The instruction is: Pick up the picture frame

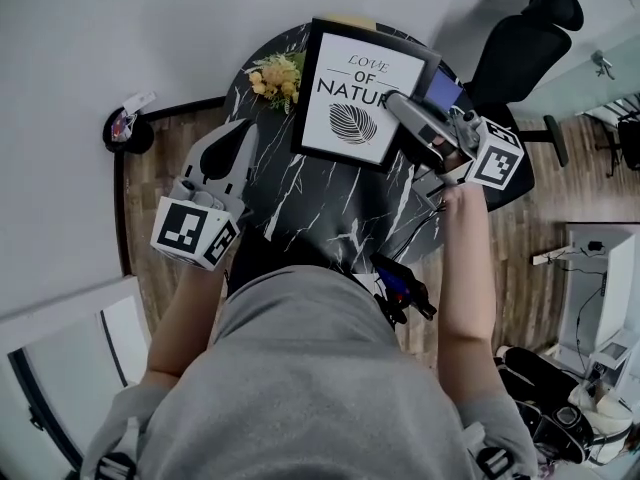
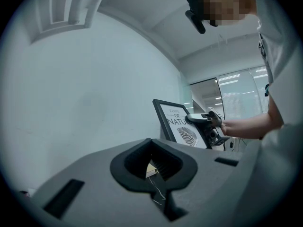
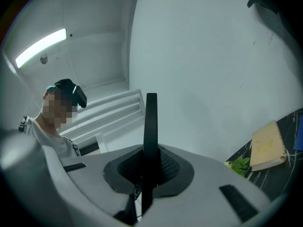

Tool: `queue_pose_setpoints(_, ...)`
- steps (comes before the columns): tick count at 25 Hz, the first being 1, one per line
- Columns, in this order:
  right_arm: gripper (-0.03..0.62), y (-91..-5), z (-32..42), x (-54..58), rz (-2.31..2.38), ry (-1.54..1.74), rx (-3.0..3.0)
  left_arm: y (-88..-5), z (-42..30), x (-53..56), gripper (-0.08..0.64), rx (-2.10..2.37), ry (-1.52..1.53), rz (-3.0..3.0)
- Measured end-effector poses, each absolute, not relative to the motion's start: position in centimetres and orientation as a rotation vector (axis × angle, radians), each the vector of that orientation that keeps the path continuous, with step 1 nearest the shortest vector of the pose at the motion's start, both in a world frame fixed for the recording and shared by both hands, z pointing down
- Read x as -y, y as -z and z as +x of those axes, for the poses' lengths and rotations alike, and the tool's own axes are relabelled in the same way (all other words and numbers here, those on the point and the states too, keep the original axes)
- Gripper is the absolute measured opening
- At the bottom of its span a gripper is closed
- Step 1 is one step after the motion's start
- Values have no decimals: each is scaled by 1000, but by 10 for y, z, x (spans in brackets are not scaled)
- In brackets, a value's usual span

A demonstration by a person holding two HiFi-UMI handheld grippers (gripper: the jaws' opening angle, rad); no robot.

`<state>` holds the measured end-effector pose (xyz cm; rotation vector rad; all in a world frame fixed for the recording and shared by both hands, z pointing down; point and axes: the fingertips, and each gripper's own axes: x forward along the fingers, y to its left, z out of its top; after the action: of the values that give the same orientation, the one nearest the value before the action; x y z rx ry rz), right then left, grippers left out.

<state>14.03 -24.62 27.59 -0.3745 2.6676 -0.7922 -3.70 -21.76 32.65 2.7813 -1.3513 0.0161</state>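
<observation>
The picture frame (image 1: 350, 93) is black with a white print of a leaf and lettering. It stands tilted over the far part of the round black marble table (image 1: 330, 203). My right gripper (image 1: 400, 103) is shut on its right edge. In the right gripper view that edge shows as a thin black bar (image 3: 151, 126) pinched between the jaws. The left gripper view shows the frame (image 2: 177, 124) upright with the right gripper (image 2: 201, 119) on it. My left gripper (image 1: 232, 143) hovers at the table's left edge, apart from the frame, with its jaws together and nothing in them.
A small bunch of yellow flowers (image 1: 277, 76) lies left of the frame. A tan book (image 3: 268, 145) and a blue item (image 1: 441, 90) lie on the table behind it. A black office chair (image 1: 520, 43) stands at the far right. A white wall is close behind the table.
</observation>
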Motion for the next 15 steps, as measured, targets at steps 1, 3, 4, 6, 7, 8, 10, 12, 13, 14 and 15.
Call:
queue_pose_setpoints(1, 44, -276, 140, 246, -373, 794, -2667, -326, -38, 218, 8, 1353, -15, 2780)
queue_pose_setpoints(3, 45, -275, 140, 245, -372, 794, -2667, -326, -39, 218, 8, 1356, -14, 2779)
queue_pose_setpoints(4, 45, -275, 140, 245, -372, 794, -2668, -325, -39, 218, 8, 1357, -12, 2779)
queue_pose_setpoints(6, 44, -275, 140, 245, -372, 795, -2669, -324, -40, 218, 8, 1358, -13, 2779)
queue_pose_setpoints(7, 44, -275, 141, 245, -371, 796, -2670, -324, -40, 218, 8, 1358, -14, 2779)
queue_pose_setpoints(8, 44, -275, 141, 245, -370, 796, -2672, -324, -39, 218, 8, 1357, -14, 2780)
queue_pose_setpoints(10, 45, -275, 140, 246, -368, 796, -2673, -323, -38, 219, 8, 1353, -14, 2784)
queue_pose_setpoints(12, 44, -275, 140, 245, -366, 796, -2673, -323, -37, 219, 8, 1348, -13, 2786)
queue_pose_setpoints(13, 44, -275, 140, 245, -365, 797, -2672, -323, -36, 219, 8, 1346, -13, 2787)
queue_pose_setpoints(14, 44, -275, 141, 245, -363, 798, -2671, -324, -36, 219, 8, 1346, -14, 2787)
queue_pose_setpoints(15, 44, -275, 141, 245, -361, 799, -2670, -324, -36, 220, 8, 1346, -15, 2787)
